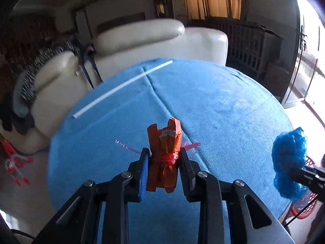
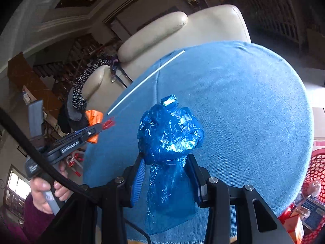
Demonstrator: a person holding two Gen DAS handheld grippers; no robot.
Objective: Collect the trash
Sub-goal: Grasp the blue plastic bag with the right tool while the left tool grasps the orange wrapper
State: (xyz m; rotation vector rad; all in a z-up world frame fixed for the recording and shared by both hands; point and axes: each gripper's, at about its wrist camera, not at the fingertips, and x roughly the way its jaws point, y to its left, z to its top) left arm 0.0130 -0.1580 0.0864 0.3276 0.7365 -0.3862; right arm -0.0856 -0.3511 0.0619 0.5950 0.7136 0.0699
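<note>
Your left gripper (image 1: 163,158) clamps the crumpled orange foil wrapper (image 1: 164,142) | your right gripper (image 2: 166,162) clamps the crumpled blue plastic bag (image 2: 169,136) | both above the blue-clothed round table (image 1: 223,105)

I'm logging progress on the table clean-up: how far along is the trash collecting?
In hand: the left gripper is shut on the orange wrapper, and the right gripper is shut on the blue plastic bag. Left: the white straw lies on the blue tablecloth. The red basket already holds some items.
</note>
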